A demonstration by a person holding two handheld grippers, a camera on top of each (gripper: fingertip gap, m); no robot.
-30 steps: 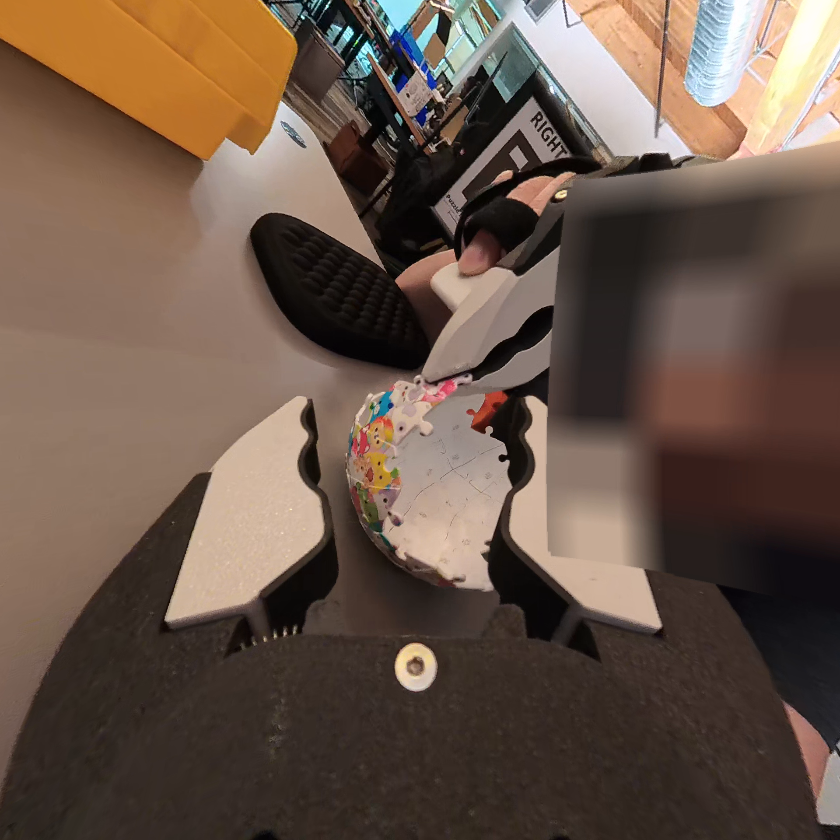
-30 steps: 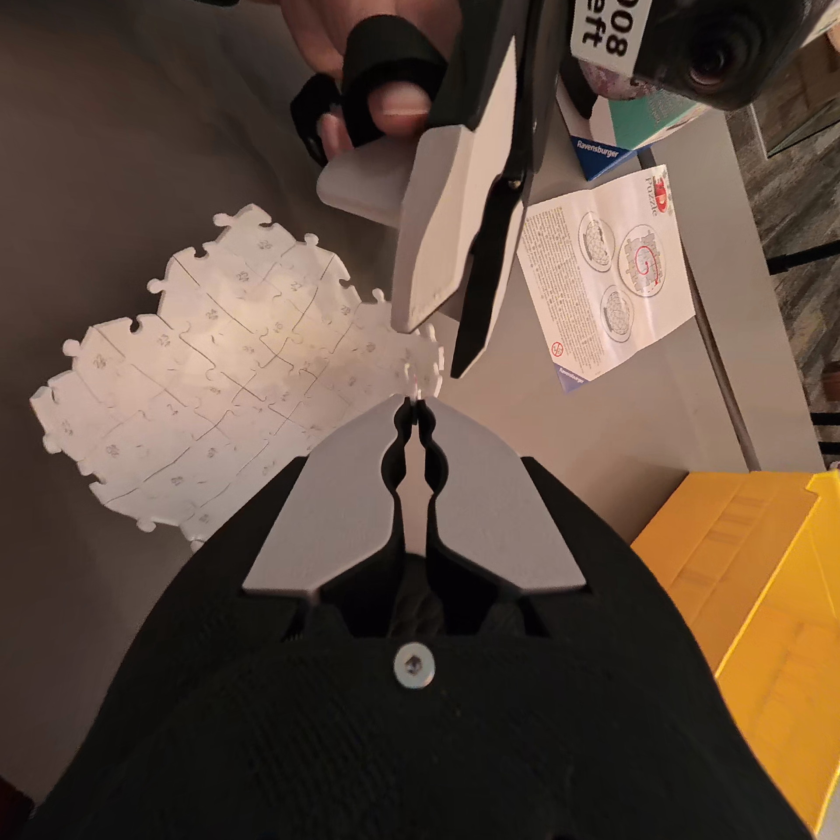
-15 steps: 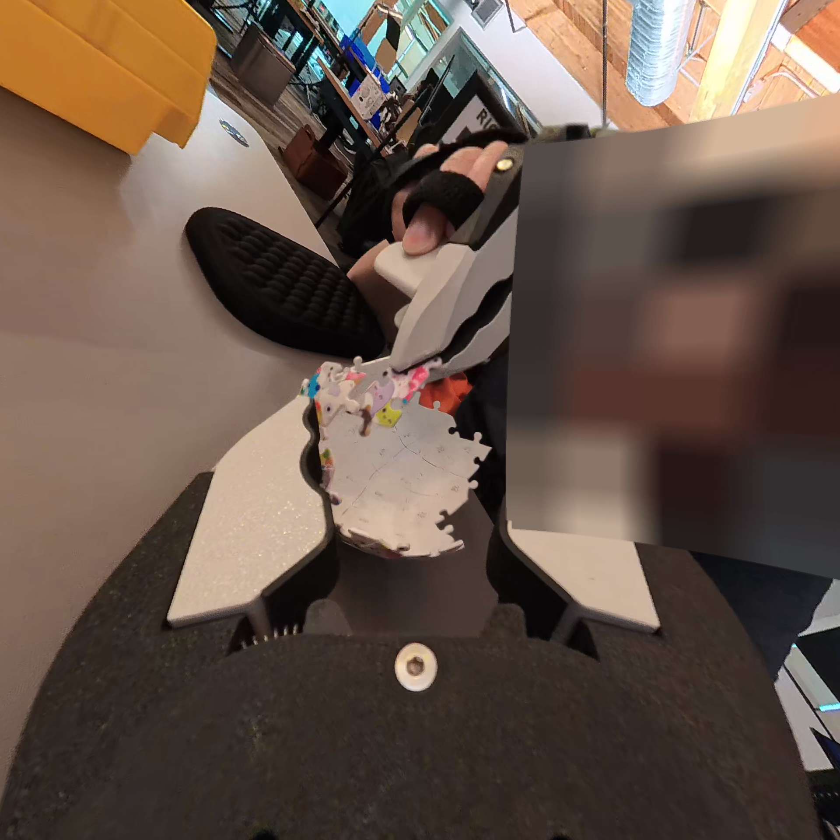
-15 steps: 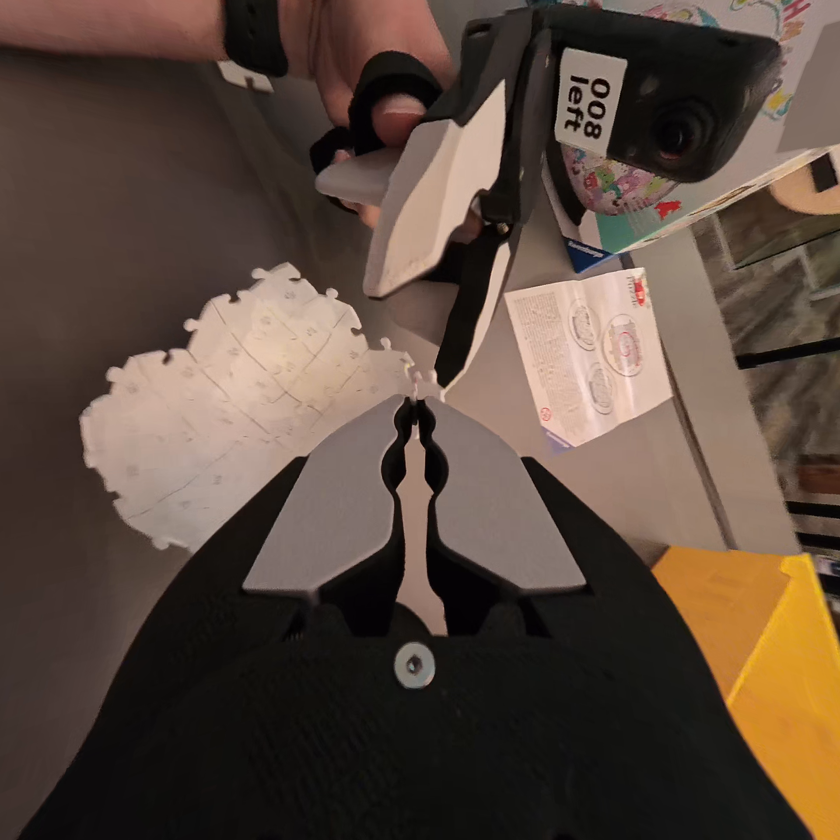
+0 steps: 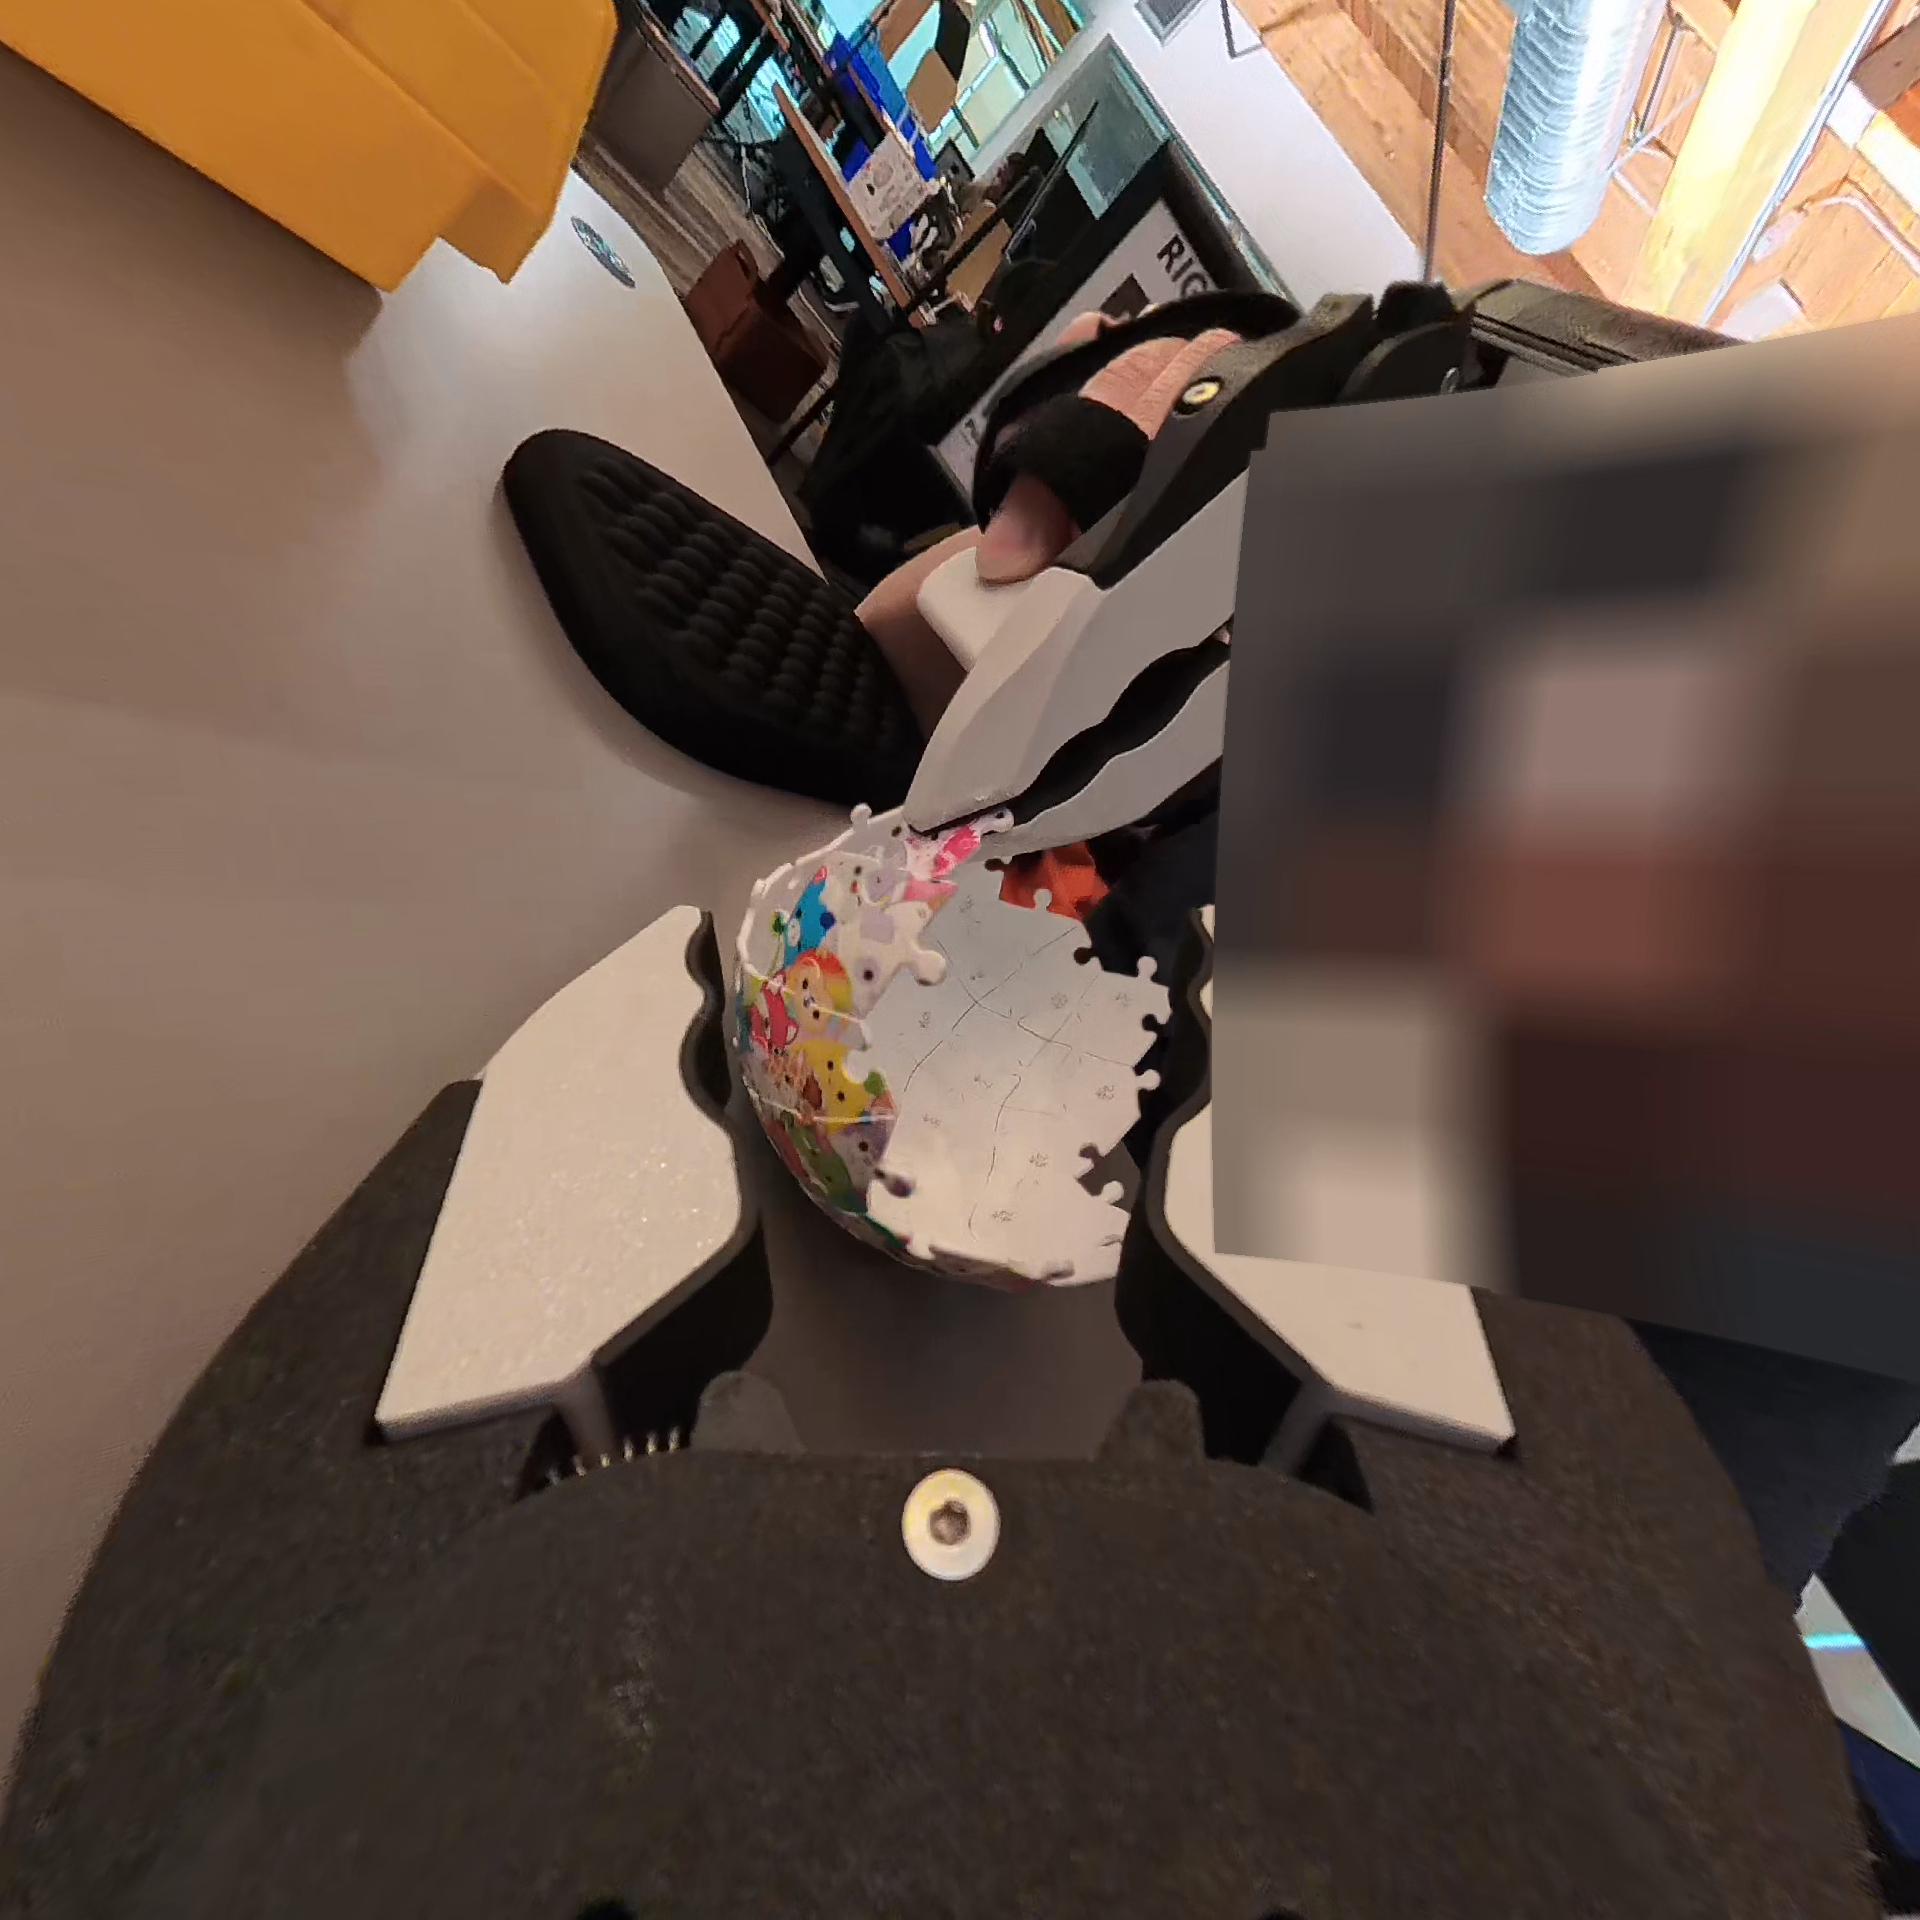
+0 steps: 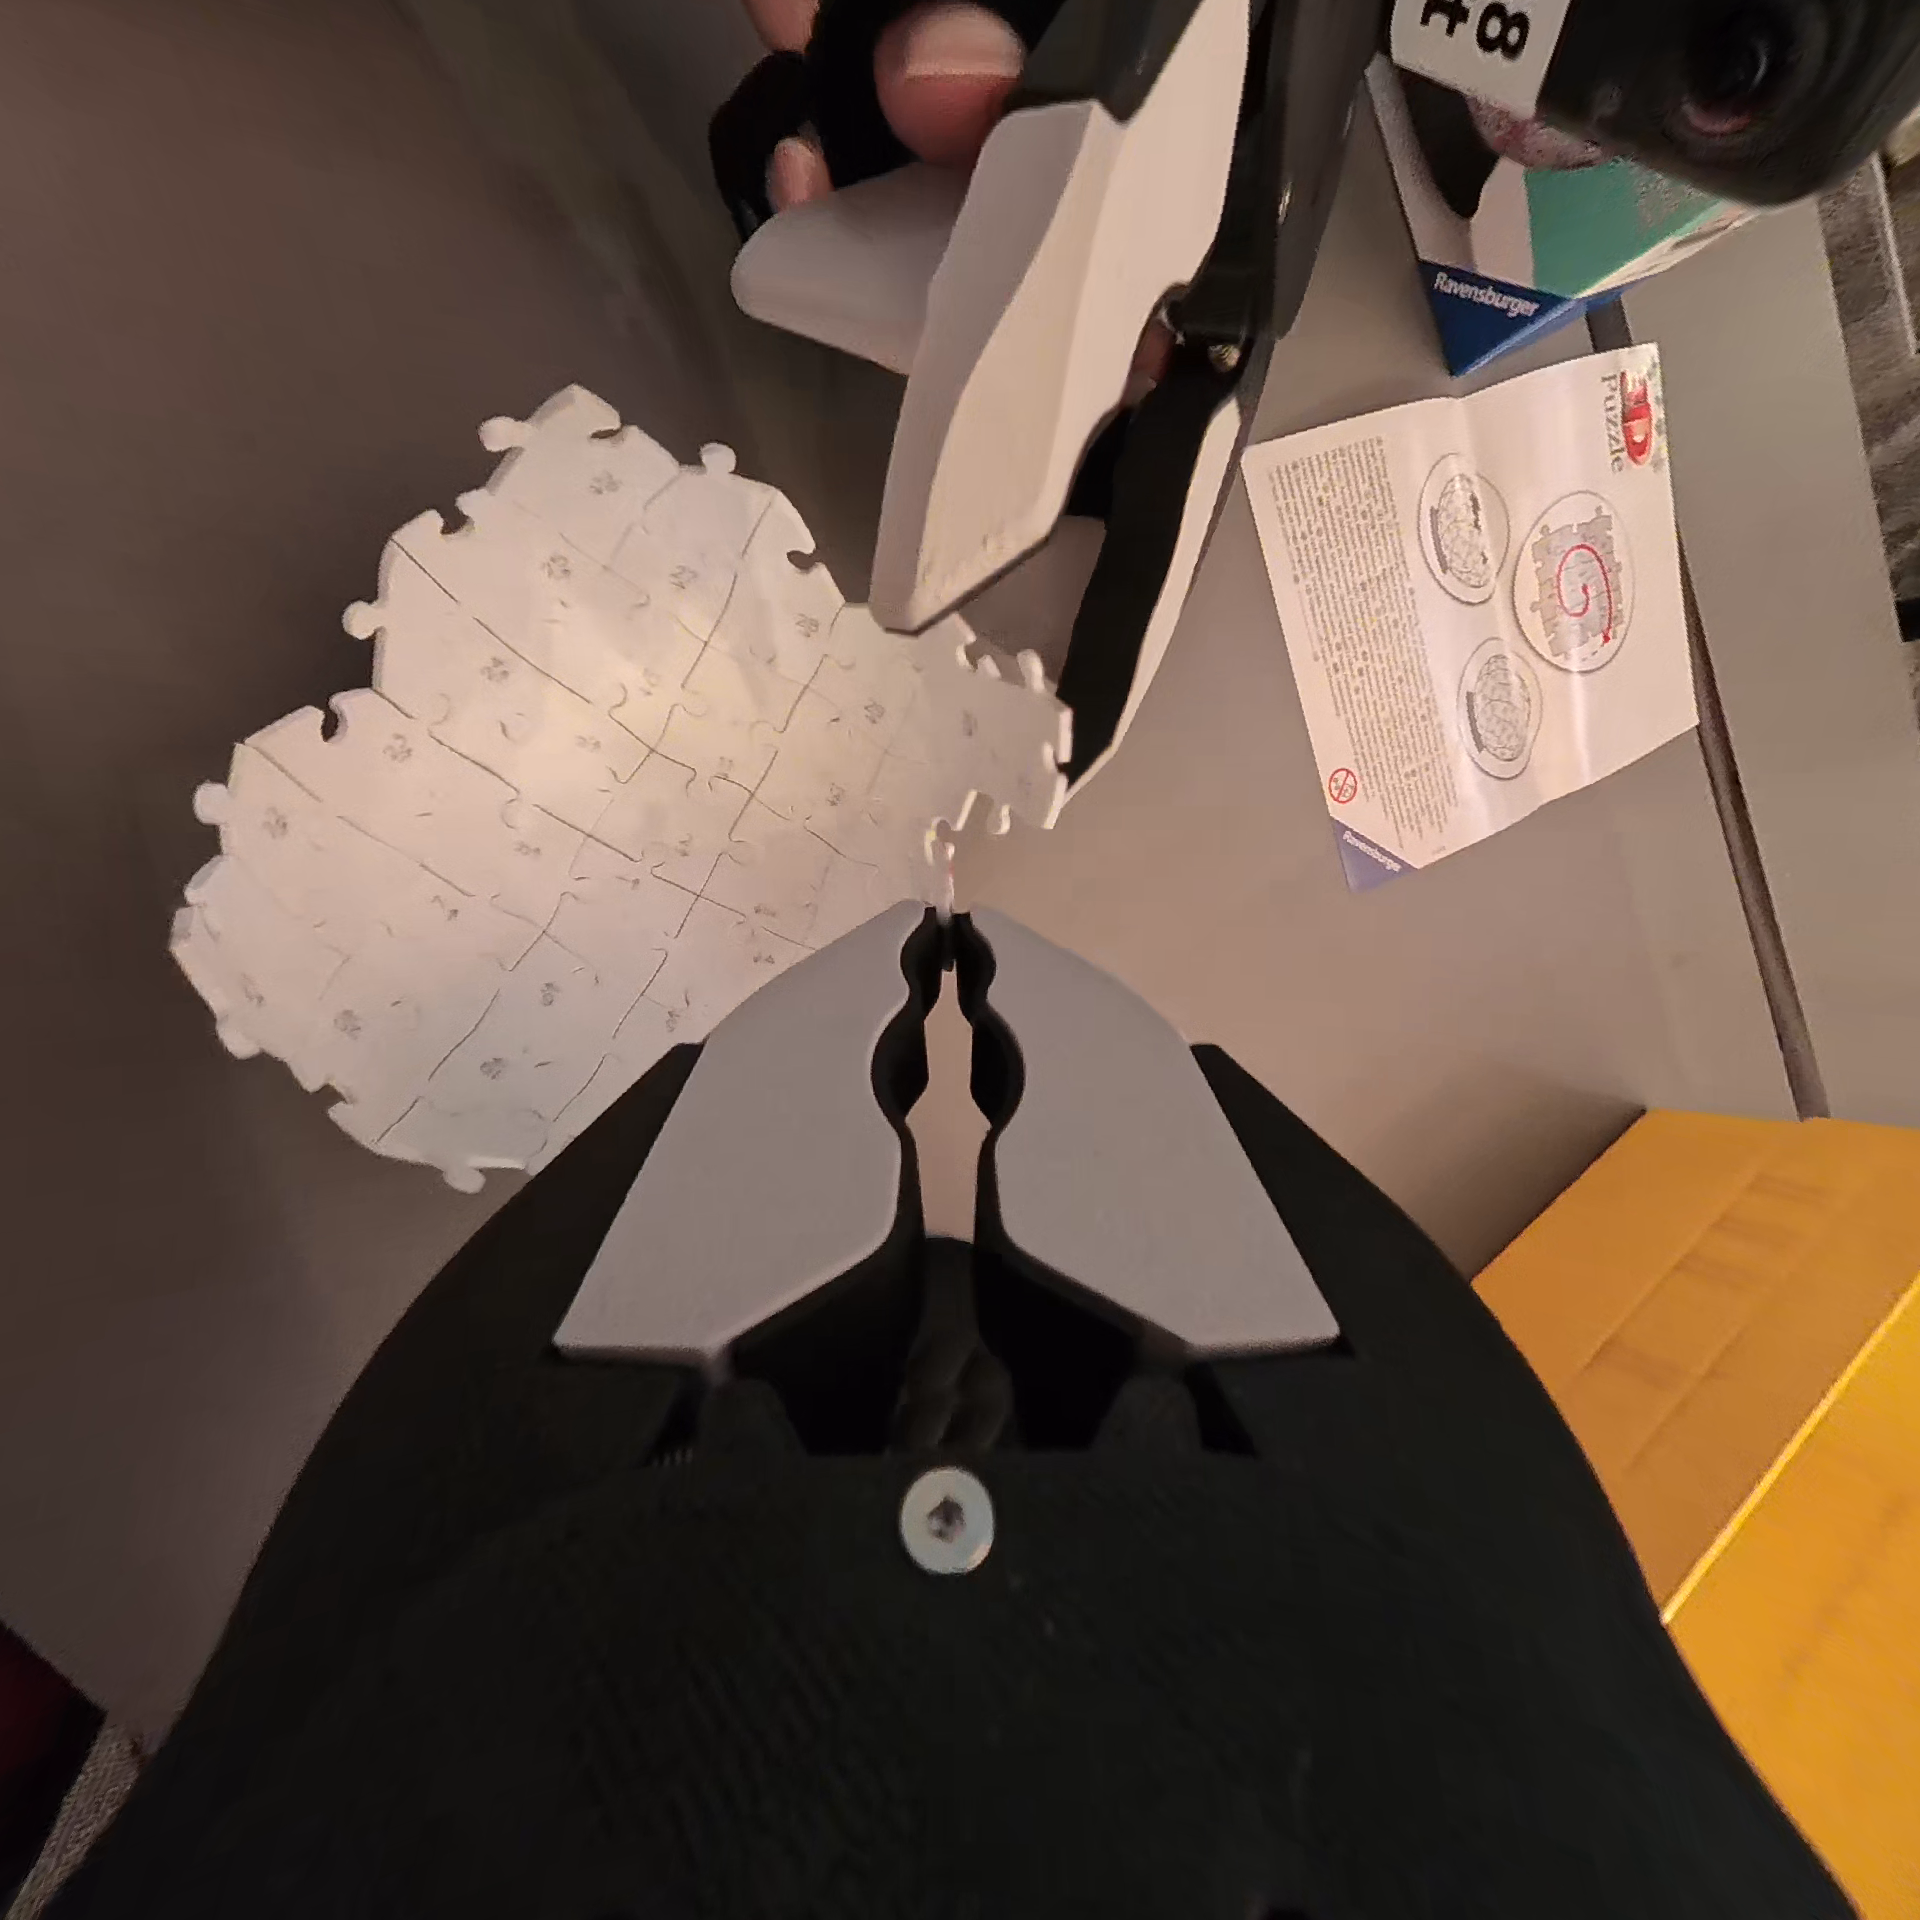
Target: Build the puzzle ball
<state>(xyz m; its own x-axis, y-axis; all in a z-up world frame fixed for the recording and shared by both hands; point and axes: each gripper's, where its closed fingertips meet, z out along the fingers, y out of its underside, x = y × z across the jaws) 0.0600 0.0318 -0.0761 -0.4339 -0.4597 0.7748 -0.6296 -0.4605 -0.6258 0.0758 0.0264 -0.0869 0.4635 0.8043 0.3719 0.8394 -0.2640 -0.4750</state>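
1. Right claw: jaws nearly closed, pinching an edge tab of the puzzle ball shell.
2. Left claw: jaws wide apart; the shell sits between them, with contact not discernible.
3. Shell: partly assembled, curved, white inner face toward both cameras, coloured outer face at 9 o'clock in the left wrist view.
4. Counter: instruction leaflet at 2 o'clock, yellow bin at 4 o'clock in the right wrist view.
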